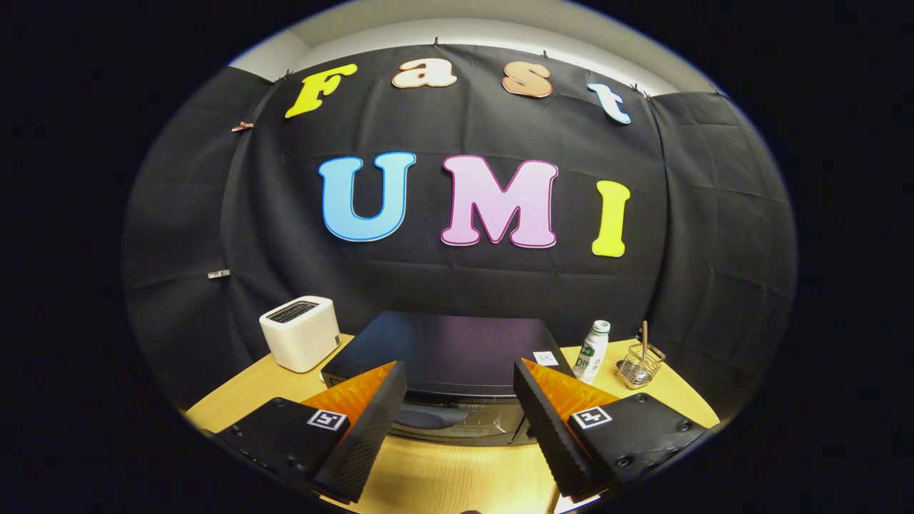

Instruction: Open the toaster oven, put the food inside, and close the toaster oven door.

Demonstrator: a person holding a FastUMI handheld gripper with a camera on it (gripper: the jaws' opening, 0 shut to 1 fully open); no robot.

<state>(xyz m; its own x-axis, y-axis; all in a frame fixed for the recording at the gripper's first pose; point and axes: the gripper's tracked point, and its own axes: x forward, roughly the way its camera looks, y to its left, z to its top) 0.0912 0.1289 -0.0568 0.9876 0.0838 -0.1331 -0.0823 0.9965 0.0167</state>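
Black cloth (pixel 457 285) hangs as the booth's wall behind everything, creased in broad panels and pinned along its top edge by small clips (pixel 243 127); further panels of the same cloth curve round on either side; above it runs a strip of pale wall (pixel 457 32), brightly lit from overhead; below, a light wooden surface (pixel 457 478) with visible grain spreads toward the camera, its far edge meeting the cloth; warm light falls across the wood, brightest near the front, while the cloth stays dark and matt.
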